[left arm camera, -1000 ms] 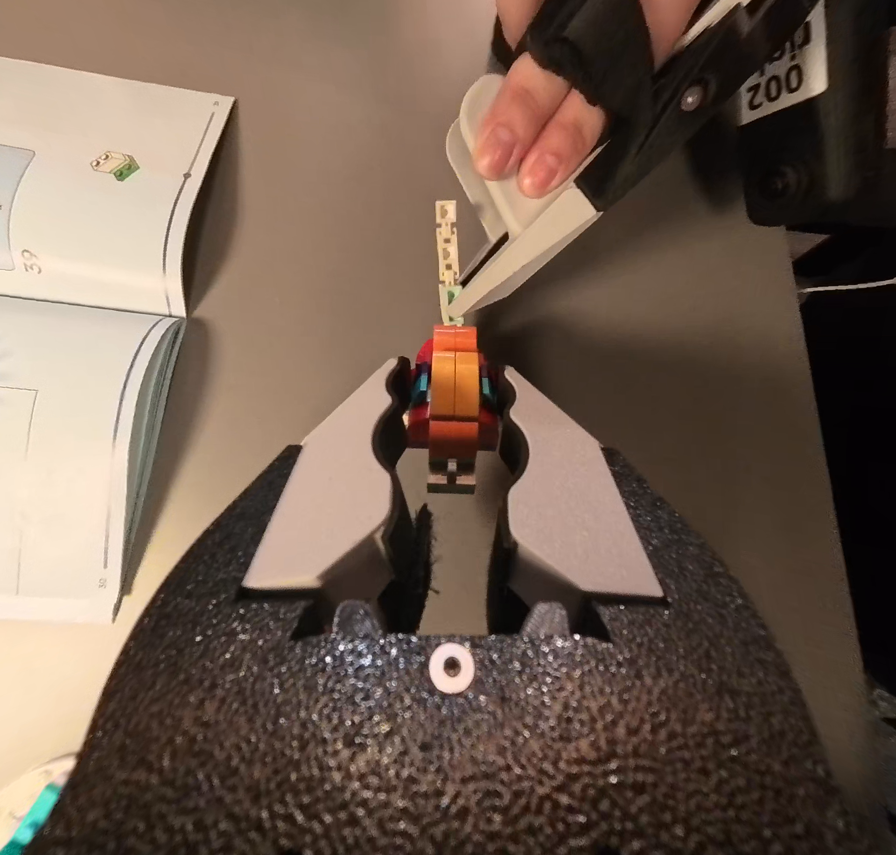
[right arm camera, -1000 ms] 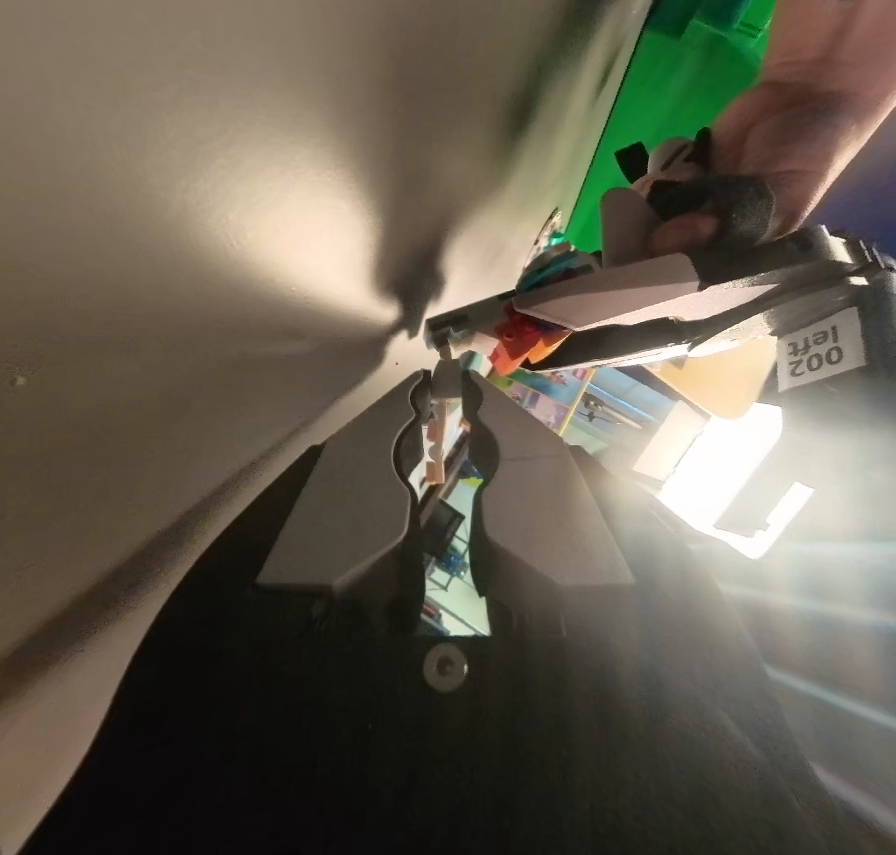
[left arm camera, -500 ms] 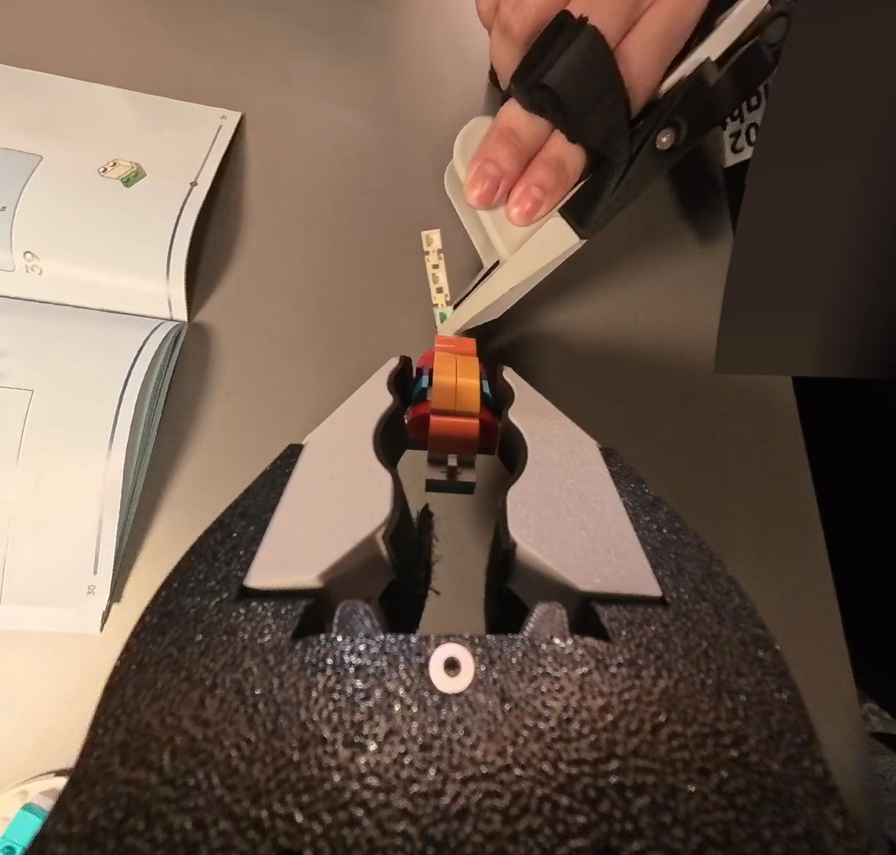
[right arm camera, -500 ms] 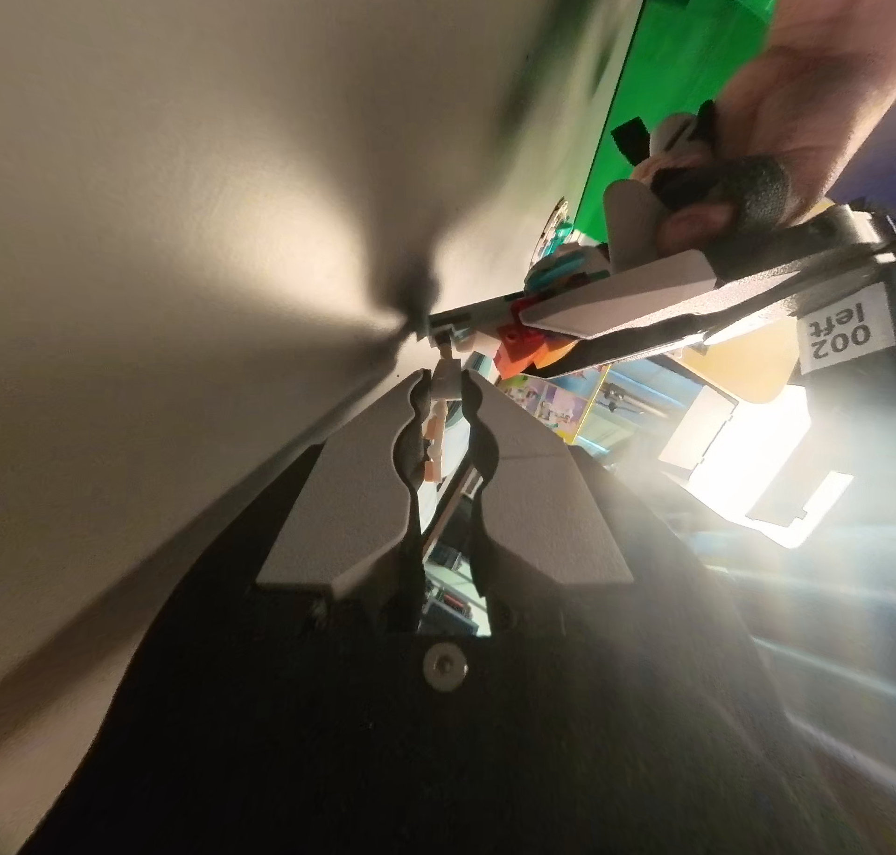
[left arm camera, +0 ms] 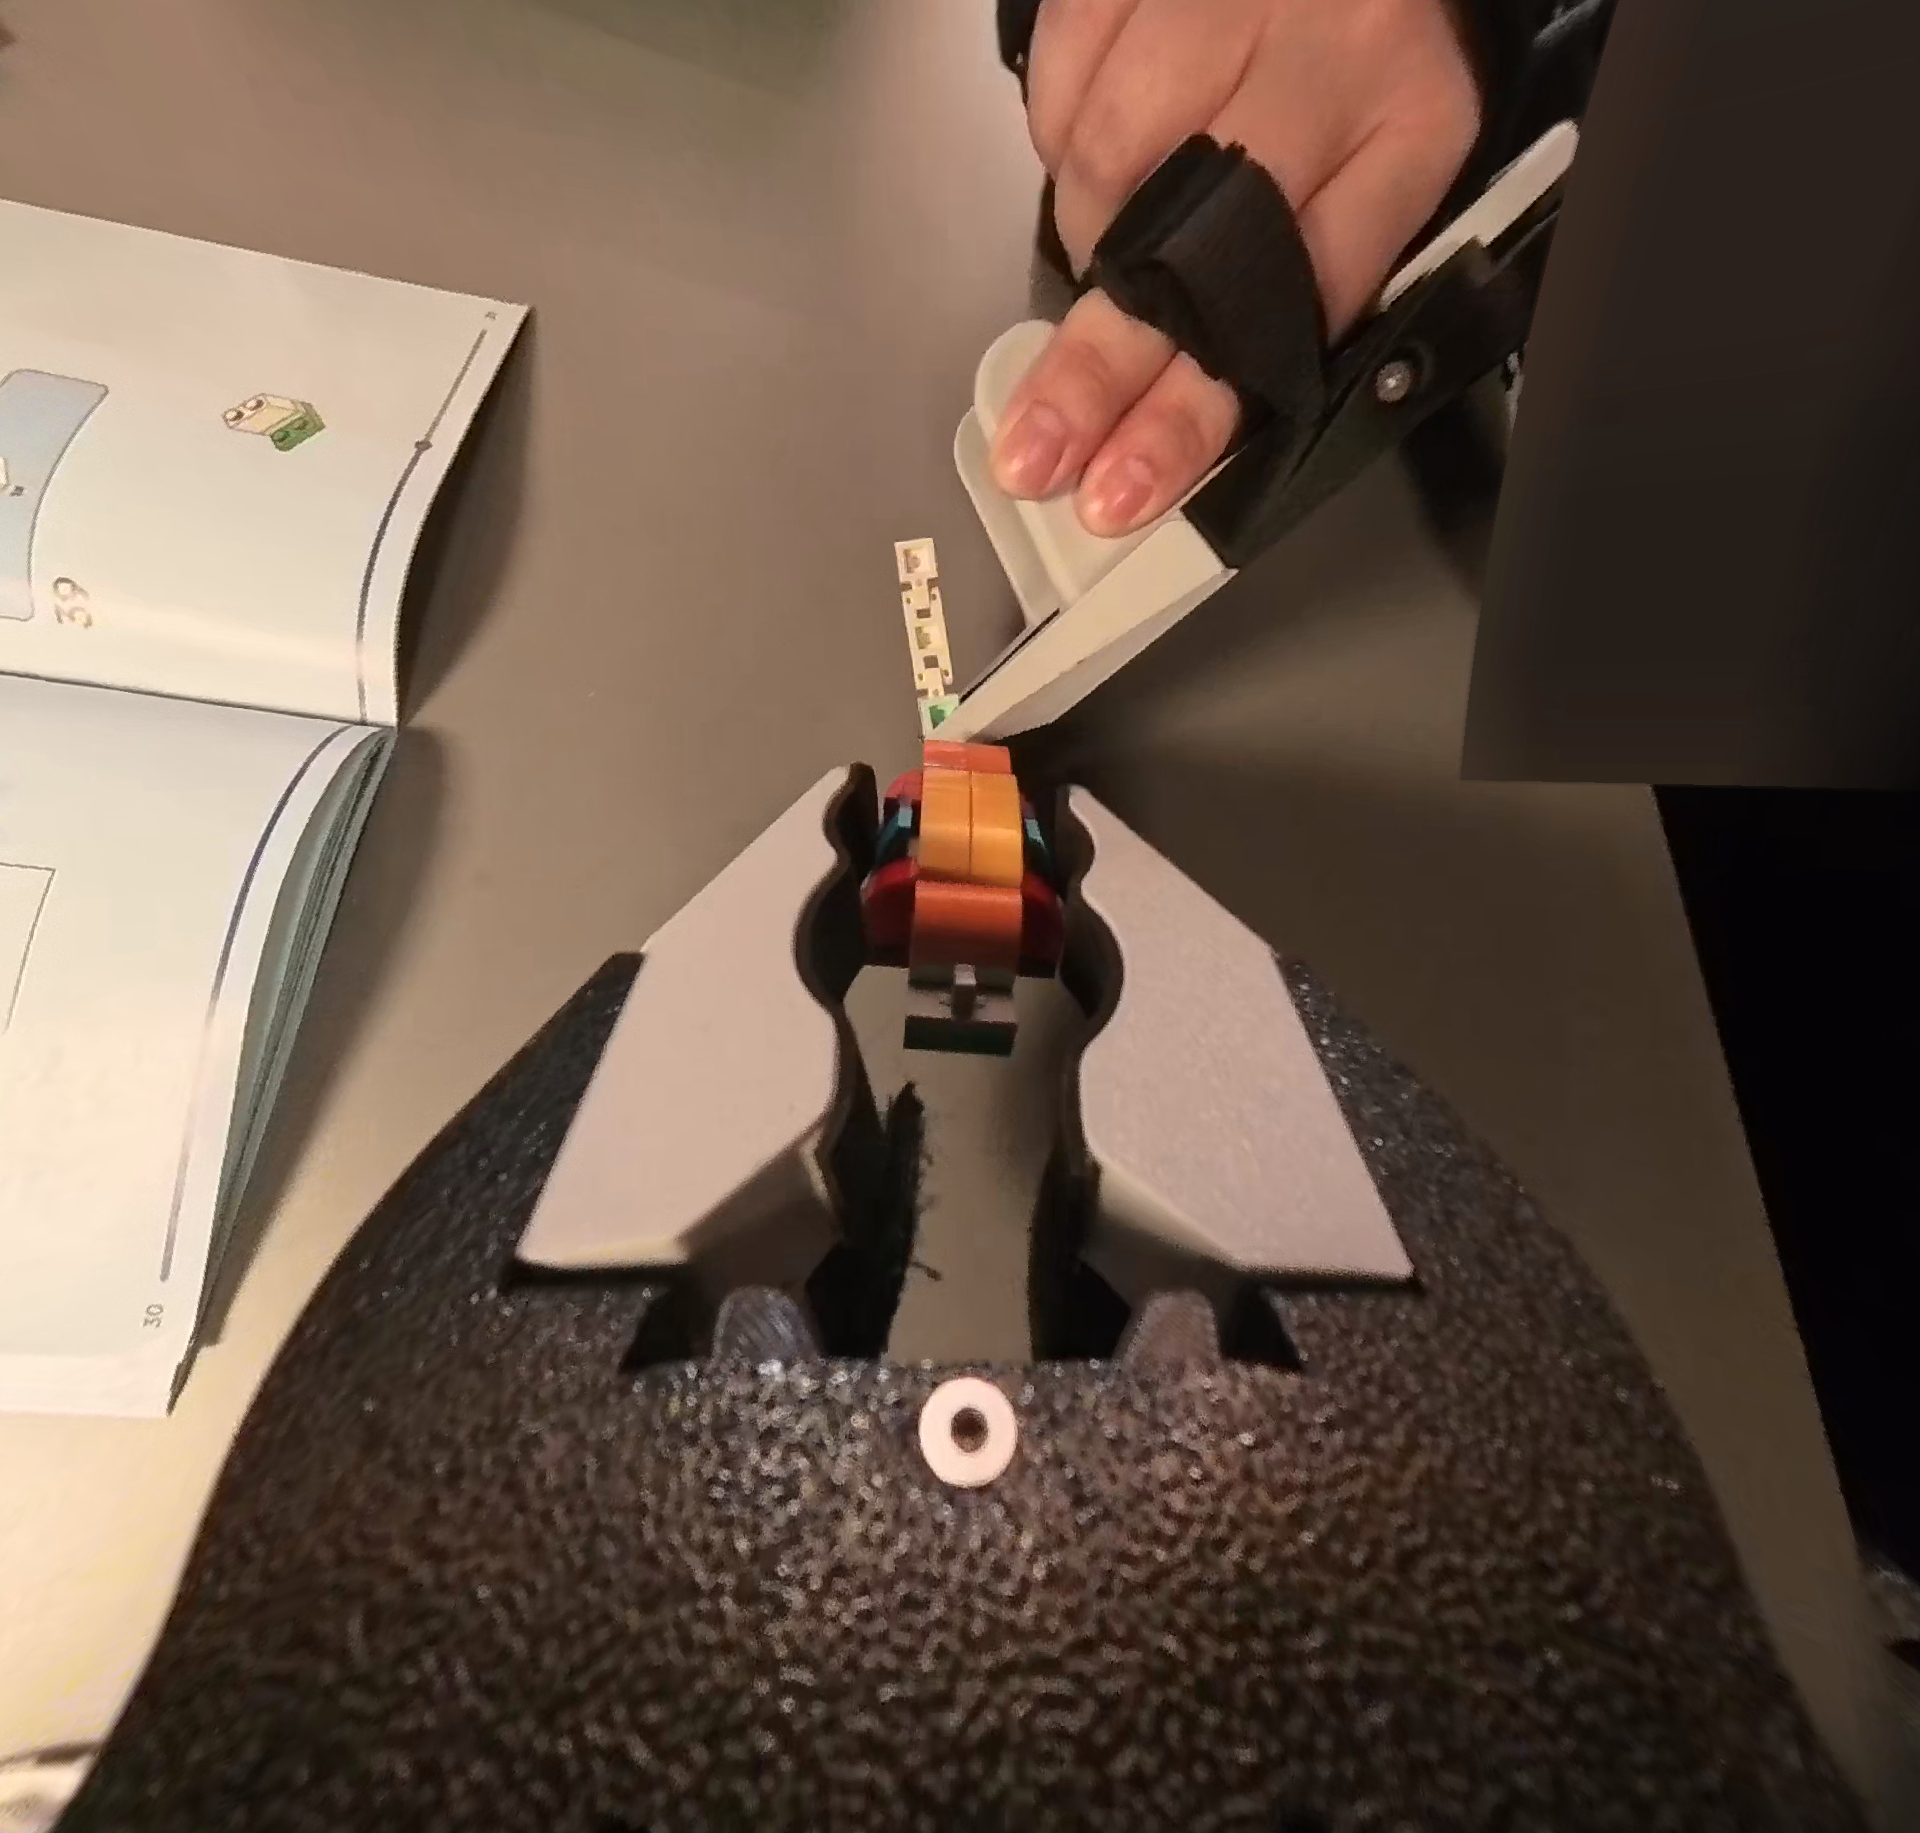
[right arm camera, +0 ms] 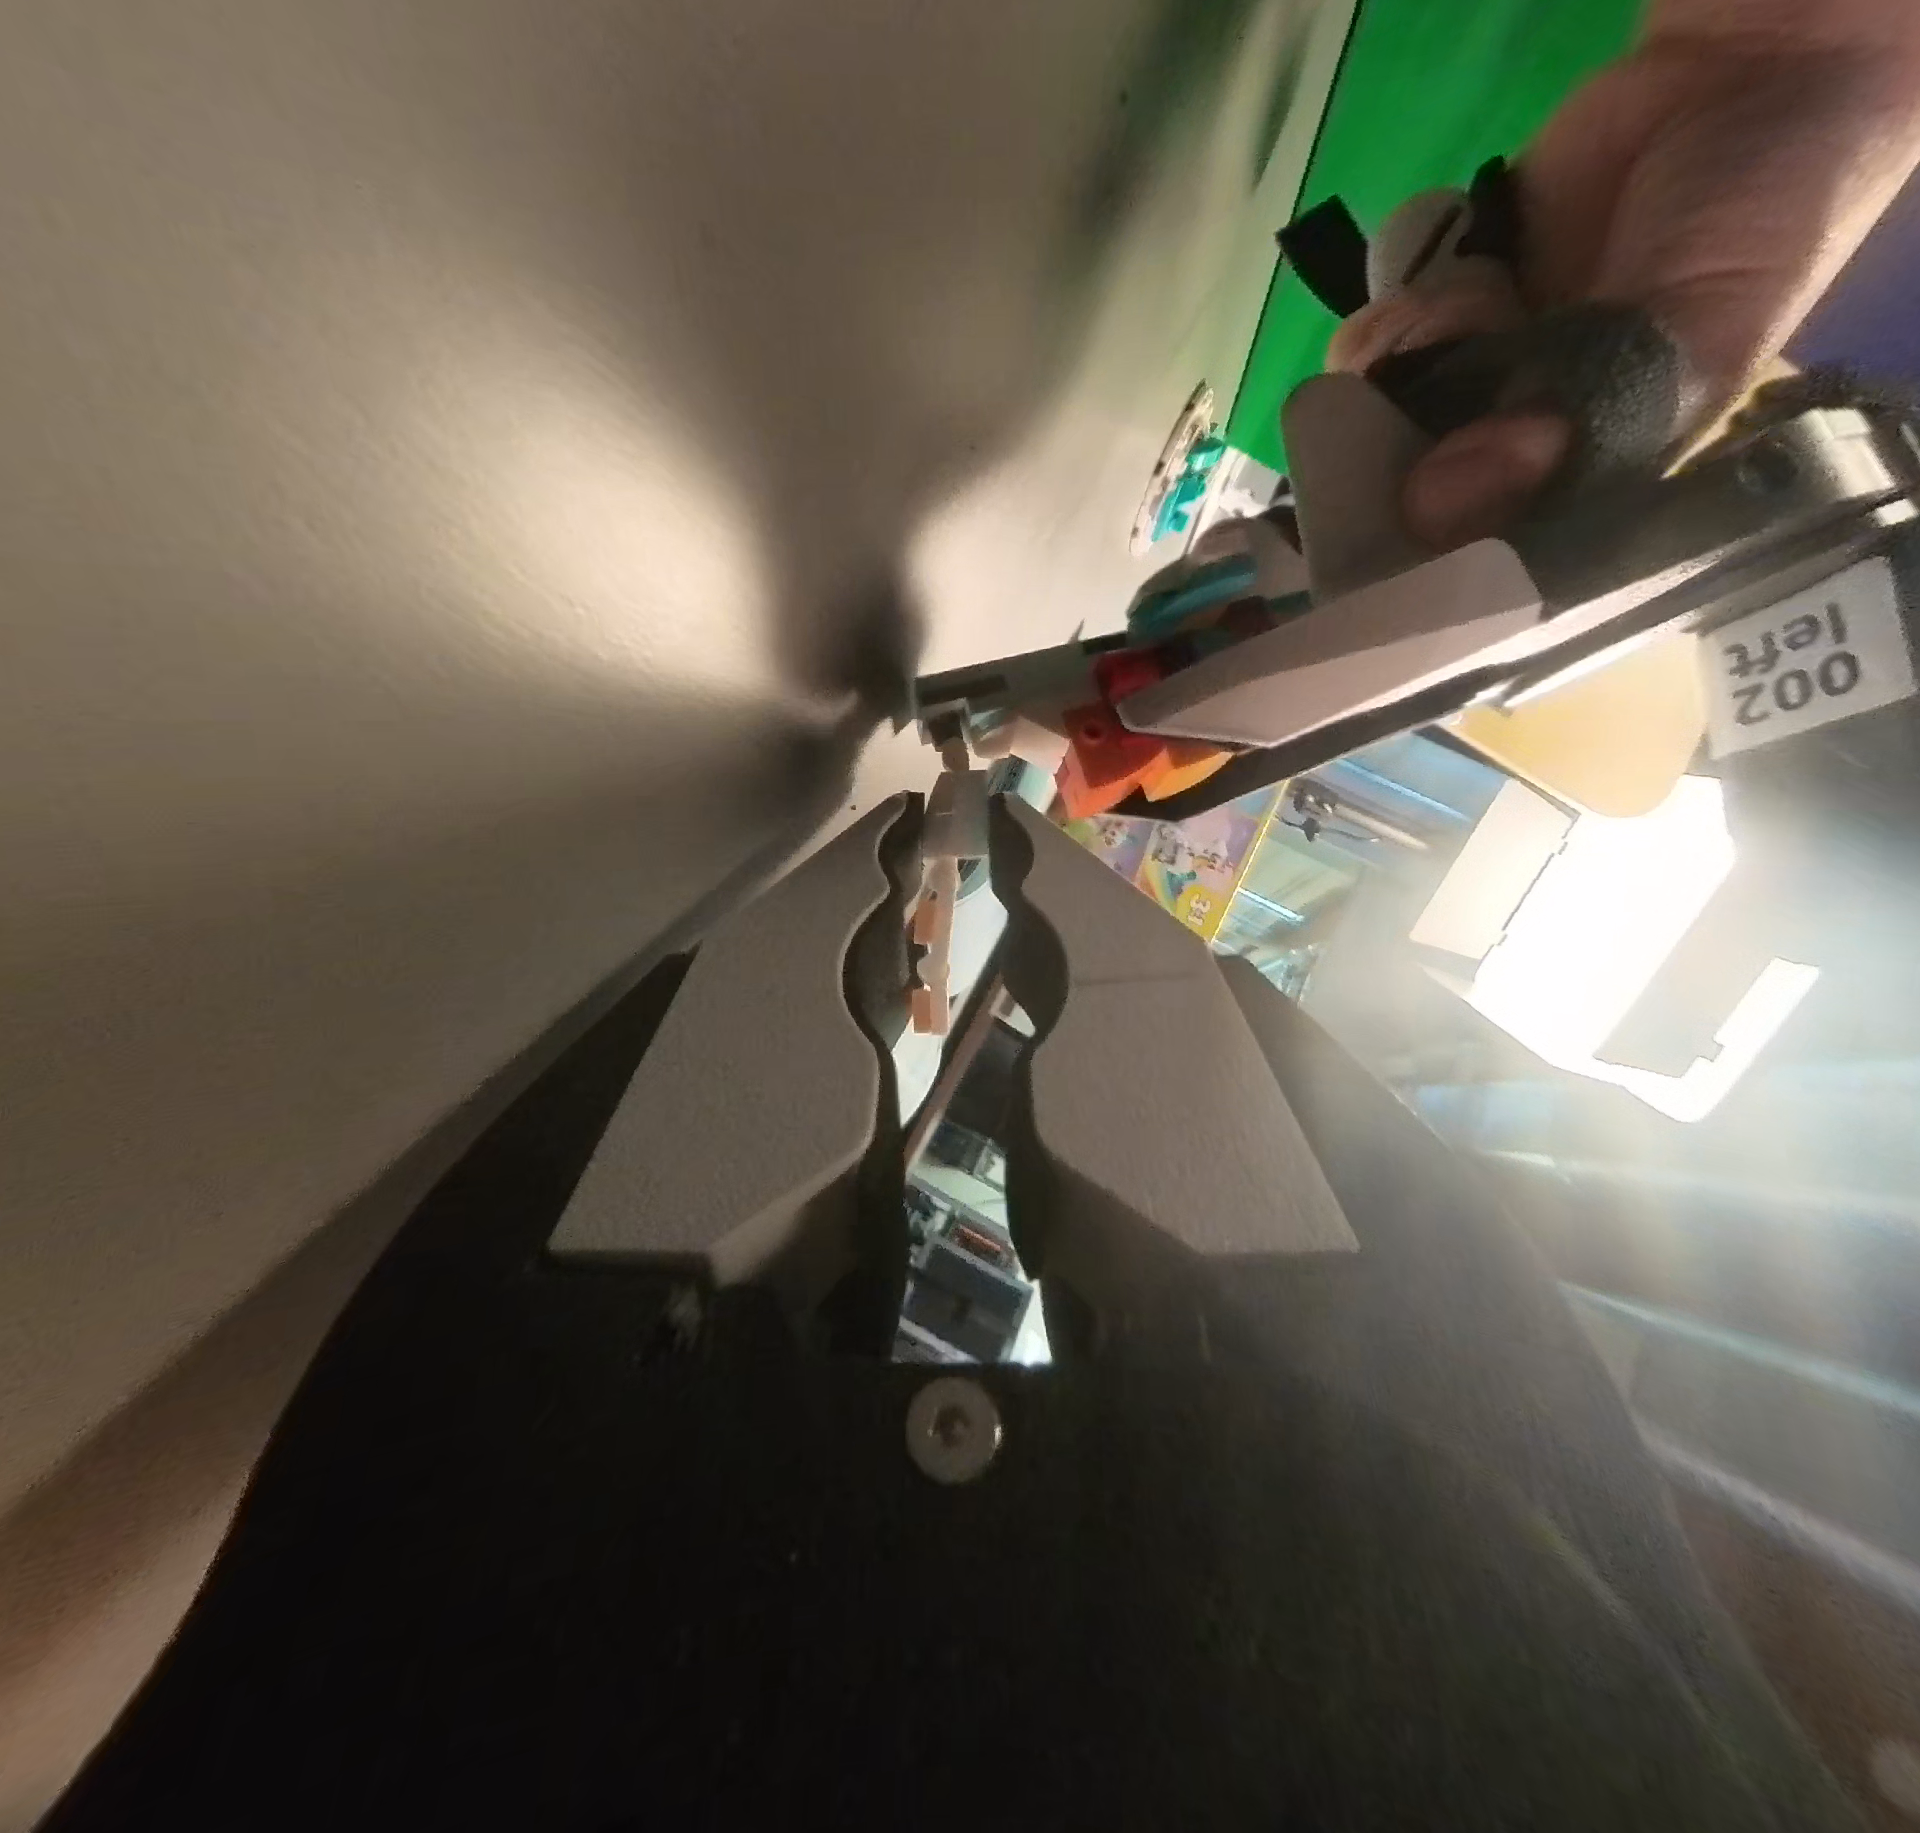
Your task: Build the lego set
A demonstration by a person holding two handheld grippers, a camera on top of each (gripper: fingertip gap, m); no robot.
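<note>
My left claw [left arm camera: 968, 874] clamps the red-orange brick model [left arm camera: 966, 864]; my right claw [right arm camera: 956, 827], pinching the slim pale jointed strip [right arm camera: 940, 884], risks snapping it if angled.

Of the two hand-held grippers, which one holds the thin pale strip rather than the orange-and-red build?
The right hand-held gripper pinches the thin pale strip by its lower end; the left hand-held gripper clamps the chunky orange-and-red build.

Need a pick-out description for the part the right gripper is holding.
Start at the open instruction booklet on the grey table; right of it the left gripper clamps an orange-and-red brick model. Just above stands the thin cream segmented strip, pinched by the right gripper: the only pale, slender piece.
</note>
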